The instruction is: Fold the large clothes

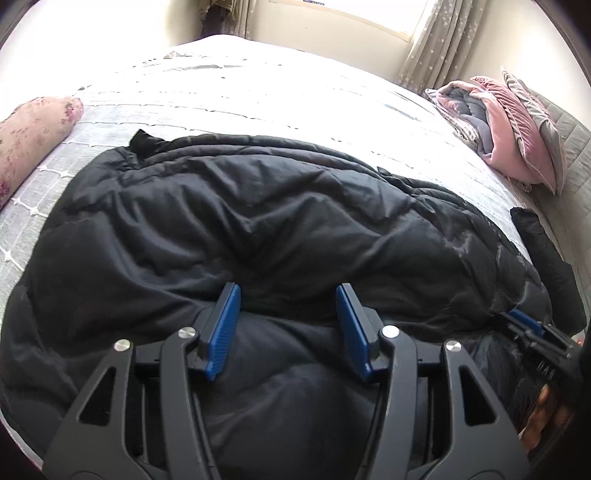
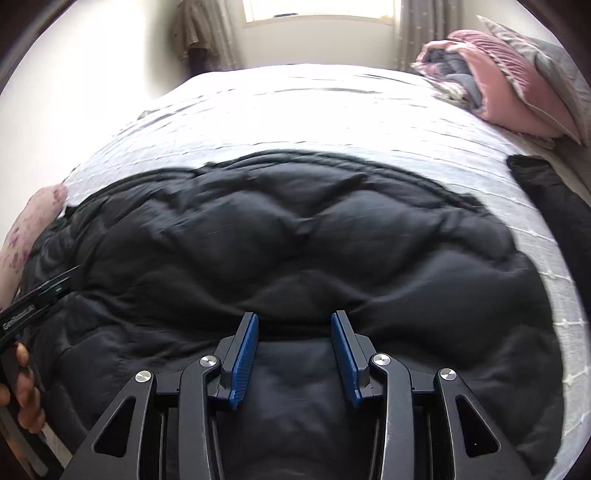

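A large black quilted puffer coat lies spread across the near part of the bed; it also fills the right wrist view. My left gripper is open, its blue pads low over the coat's near fold. My right gripper is open, also just above the coat's near edge. The right gripper shows at the right edge of the left wrist view. The left gripper shows at the left edge of the right wrist view.
A floral bolster lies at the bed's left. Pink and grey pillows and a folded blanket are piled at the right. Another black garment lies at the right edge. A window with curtains is behind the bed.
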The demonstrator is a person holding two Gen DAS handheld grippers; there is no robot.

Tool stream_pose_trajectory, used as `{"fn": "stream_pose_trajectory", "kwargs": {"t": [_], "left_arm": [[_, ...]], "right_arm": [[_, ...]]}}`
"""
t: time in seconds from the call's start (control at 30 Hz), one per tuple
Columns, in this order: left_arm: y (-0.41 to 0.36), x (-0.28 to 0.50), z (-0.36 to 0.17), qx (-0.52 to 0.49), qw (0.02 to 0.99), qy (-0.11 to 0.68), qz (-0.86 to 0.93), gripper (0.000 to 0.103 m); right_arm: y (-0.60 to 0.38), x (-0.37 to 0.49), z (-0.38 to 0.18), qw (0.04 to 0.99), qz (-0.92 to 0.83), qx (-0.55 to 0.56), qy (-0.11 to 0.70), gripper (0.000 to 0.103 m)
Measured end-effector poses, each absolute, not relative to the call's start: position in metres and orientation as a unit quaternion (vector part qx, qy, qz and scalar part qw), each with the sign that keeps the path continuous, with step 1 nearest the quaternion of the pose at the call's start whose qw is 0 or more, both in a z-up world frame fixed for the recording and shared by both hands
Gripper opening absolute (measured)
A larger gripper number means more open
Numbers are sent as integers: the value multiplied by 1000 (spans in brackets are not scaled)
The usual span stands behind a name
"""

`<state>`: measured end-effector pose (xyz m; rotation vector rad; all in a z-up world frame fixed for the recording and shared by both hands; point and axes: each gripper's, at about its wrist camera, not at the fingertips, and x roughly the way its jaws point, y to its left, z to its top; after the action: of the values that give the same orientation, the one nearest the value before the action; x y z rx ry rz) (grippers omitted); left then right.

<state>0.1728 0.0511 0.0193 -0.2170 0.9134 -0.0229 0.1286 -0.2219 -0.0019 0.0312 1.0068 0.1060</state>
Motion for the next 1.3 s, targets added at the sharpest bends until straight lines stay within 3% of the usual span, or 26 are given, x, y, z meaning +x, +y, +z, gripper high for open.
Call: {"fn": "stream_pose_trajectory", "kwargs": {"t": [0.53, 0.6, 0.63, 1.13, 1.3], "left_arm": [[134, 160, 11, -146, 884, 441, 60, 56], [145, 157, 11, -161, 880, 443, 53, 56], [149, 155, 12, -170, 878, 444, 49, 56], [200, 130, 32, -253, 884, 386, 76, 56], [171, 146, 33, -227, 890, 396, 2, 56]], "right_arm": [[-372, 131, -13, 840, -114, 115, 518, 43], [-378, 130, -12, 837, -150, 101, 516, 48], [-378, 130, -13, 837, -152, 97, 517, 52], [-303, 117, 31, 897, -47, 70, 433, 50], [-261, 126, 36, 901, 27, 91, 424, 50]]}}
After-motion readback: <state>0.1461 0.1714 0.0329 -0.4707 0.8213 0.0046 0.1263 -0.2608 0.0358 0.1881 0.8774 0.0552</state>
